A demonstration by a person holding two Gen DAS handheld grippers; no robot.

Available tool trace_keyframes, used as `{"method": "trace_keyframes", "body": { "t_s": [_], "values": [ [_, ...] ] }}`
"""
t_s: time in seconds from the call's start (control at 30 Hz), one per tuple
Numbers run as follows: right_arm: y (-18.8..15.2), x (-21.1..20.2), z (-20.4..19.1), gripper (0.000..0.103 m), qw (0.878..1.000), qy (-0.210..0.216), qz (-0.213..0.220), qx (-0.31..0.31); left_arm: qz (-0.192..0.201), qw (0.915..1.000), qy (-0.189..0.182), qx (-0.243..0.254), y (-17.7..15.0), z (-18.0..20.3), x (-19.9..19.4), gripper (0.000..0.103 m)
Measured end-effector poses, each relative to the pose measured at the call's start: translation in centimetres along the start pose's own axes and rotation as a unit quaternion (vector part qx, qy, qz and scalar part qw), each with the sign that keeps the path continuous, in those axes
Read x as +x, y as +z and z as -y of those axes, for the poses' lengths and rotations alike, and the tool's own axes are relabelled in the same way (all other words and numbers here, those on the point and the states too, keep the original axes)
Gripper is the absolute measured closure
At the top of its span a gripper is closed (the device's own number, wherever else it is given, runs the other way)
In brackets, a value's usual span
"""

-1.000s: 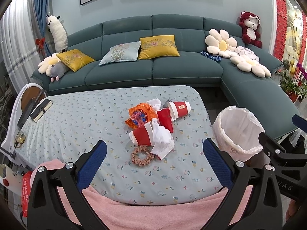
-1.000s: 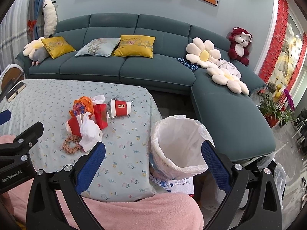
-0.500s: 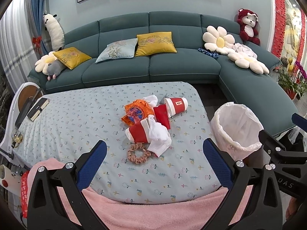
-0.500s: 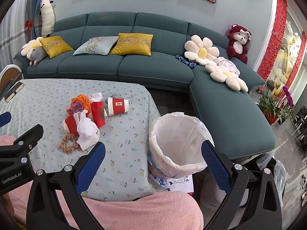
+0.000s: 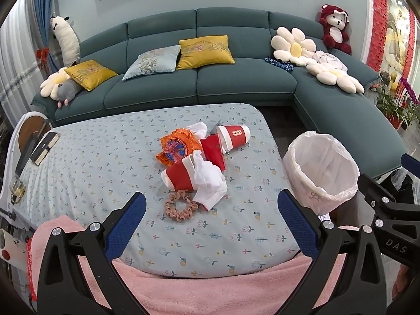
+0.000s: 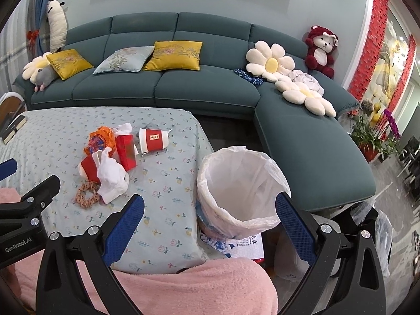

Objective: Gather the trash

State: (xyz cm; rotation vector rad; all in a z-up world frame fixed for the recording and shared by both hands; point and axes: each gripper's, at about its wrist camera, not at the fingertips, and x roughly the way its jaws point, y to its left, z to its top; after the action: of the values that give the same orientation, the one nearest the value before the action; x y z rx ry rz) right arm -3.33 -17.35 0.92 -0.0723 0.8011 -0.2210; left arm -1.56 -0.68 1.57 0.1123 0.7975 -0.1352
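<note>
A heap of trash lies on the flower-print table (image 5: 105, 162): an orange wrapper (image 5: 176, 149), a red carton (image 5: 214, 152), a red-and-white paper cup (image 5: 234, 137) on its side, a second red cup (image 5: 179, 176) under a crumpled white tissue (image 5: 210, 183), and a pink scrunchie (image 5: 181, 206) nearest me. A white-lined bin (image 5: 321, 168) stands off the table's right edge. My left gripper (image 5: 210, 219) is open, hovering short of the scrunchie. My right gripper (image 6: 210, 220) is open in front of the bin (image 6: 241, 186), with the heap (image 6: 110, 162) to its left.
A teal corner sofa (image 5: 199, 84) with cushions and plush toys runs behind the table. A dark book (image 5: 44, 145) lies at the table's far left. Pink towel cloth (image 5: 210, 288) covers the near edge. Potted plants (image 6: 372, 136) stand at the right.
Both views have tilted slightly: the trash heap and bin sit a little higher in frame than a second ago. Neither gripper has opened or shut, and nothing on the table has moved.
</note>
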Motion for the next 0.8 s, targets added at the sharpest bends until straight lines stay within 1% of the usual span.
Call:
{"method": "trace_keyframes", "body": {
  "t_s": [0.23, 0.5, 0.67, 0.8],
  "values": [
    [-0.3, 0.5, 0.6, 0.008, 1.000, -0.004, -0.005, 0.007, -0.004, 0.9998, -0.015, 0.009, 0.1, 0.9, 0.5, 0.007],
    [-0.4, 1.0, 0.8, 0.008, 1.000, -0.005, -0.012, 0.010, -0.006, 0.9996, -0.026, 0.011, 0.0, 1.0, 1.1, 0.007],
    [-0.4, 1.1, 0.4, 0.008, 1.000, -0.009, -0.010, 0.007, -0.008, 0.9993, -0.037, 0.006, -0.1, 0.3, 1.8, 0.007],
    [-0.3, 1.8, -0.8, 0.008, 1.000, 0.002, -0.006, 0.007, -0.009, 0.9992, -0.036, -0.014, -0.3, -1.4, 3.0, 0.007]
  ]
}}
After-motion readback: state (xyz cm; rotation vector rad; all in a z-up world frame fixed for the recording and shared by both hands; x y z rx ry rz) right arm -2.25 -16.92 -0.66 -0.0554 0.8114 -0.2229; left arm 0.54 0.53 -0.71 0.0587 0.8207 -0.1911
